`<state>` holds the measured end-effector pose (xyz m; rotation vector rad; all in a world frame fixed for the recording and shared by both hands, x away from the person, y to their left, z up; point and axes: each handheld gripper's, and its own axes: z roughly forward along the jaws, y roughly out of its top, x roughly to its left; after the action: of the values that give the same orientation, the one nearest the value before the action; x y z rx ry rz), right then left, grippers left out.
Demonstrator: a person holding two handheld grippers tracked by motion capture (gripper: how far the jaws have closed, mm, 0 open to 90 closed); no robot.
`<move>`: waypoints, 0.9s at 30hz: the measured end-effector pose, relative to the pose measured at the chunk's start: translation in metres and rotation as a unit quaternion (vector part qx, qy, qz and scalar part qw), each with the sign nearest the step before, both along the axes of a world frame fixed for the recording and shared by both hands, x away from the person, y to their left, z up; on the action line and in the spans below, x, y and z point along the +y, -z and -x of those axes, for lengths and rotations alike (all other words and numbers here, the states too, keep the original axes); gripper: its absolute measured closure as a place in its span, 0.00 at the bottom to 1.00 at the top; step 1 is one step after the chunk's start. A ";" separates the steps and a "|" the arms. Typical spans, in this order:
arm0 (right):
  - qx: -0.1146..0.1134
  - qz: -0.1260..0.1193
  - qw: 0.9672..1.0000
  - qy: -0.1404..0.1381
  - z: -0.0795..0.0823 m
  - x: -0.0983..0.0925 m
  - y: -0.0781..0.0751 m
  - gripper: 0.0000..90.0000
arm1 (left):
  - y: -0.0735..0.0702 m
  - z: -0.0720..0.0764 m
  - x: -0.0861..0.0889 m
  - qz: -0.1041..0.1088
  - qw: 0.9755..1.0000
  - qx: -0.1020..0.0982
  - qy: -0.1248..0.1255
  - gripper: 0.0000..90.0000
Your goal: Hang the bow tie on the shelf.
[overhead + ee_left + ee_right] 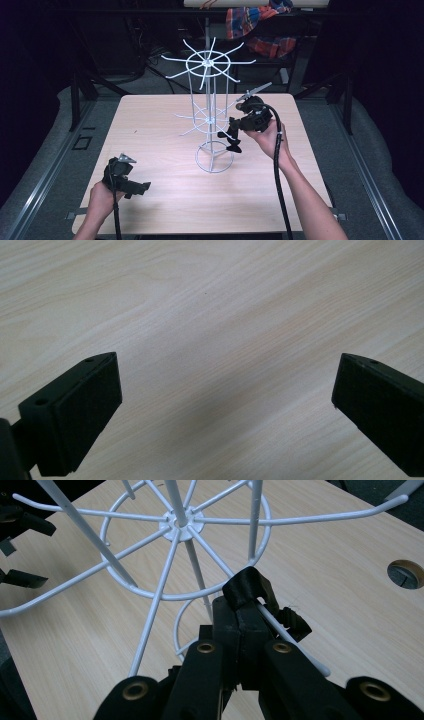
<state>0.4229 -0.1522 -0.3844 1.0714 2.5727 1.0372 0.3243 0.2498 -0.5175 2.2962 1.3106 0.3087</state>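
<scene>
A white wire rack [209, 63] with two tiers of spoke hooks stands on a ring base [215, 158] in the middle of the wooden table [160, 125]. My right gripper [231, 134] is at the lower tier on the rack's right side. In the right gripper view it [239, 611] is shut on a black fabric loop [246, 586]. A white hook [280, 629] runs through that loop, and part of the loop [234, 146] hangs below the jaws. My left gripper [139, 188] rests low at the table's near left. It [227, 395] is open wide over bare wood, holding nothing.
A plaid cloth [257, 22] hangs behind the table. Dark stands flank the far corners. A round cable hole [405, 573] is cut in the tabletop on the rack's far side. The right gripper's cable [278, 165] trails along the forearm.
</scene>
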 end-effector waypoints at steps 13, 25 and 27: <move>0.005 0.005 1.000 -0.003 0.000 0.003 0.006 1.00 | 0.000 0.000 0.001 -0.001 1.000 0.000 0.001 0.00; 0.015 0.011 1.000 -0.005 0.000 0.004 0.016 1.00 | 0.000 -0.001 -0.002 -0.003 1.000 -0.001 0.004 0.00; 0.015 0.011 1.000 -0.007 0.000 0.004 0.017 1.00 | 0.000 -0.001 -0.002 -0.003 1.000 0.000 0.004 0.00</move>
<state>0.4231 -0.1483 -0.4017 1.0746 2.6125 1.0016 0.3255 0.2478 -0.5173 2.3049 1.3025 0.3116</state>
